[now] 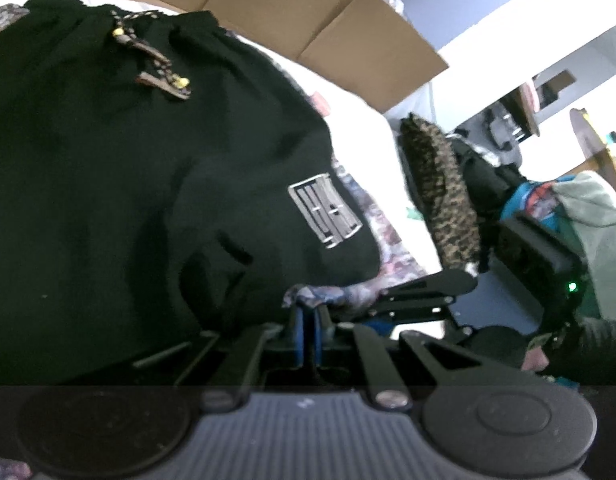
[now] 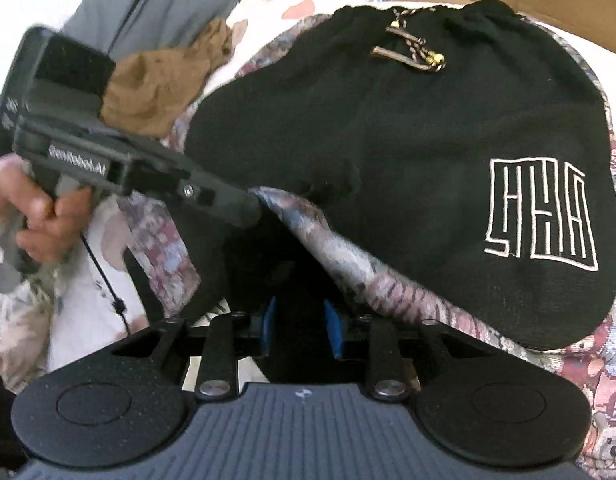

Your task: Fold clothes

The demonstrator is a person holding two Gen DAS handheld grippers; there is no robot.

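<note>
Black shorts (image 2: 408, 152) with a white line logo (image 2: 542, 212) and a knotted drawstring (image 2: 412, 50) lie flat on a bear-patterned cloth (image 2: 348, 256). A ridge of that patterned cloth is pulled up along the shorts' lower edge. My left gripper (image 1: 308, 316) is shut on a pinch of this patterned cloth (image 1: 320, 294); the right wrist view shows it from the side, held by a hand (image 2: 36, 208), its tip (image 2: 250, 208) at the cloth's edge. My right gripper (image 2: 300, 320) hovers just below the ridge with its blue pads (image 2: 332, 332) apart and only dark shadow or cloth between them.
A cardboard box (image 1: 328, 12) stands behind the shorts. A leopard-print garment (image 1: 440, 192) and a heap of clothes (image 1: 588, 200) lie to the right. A brown garment (image 2: 160, 84) and grey cloth (image 2: 148, 0) lie to the upper left on the white sheet.
</note>
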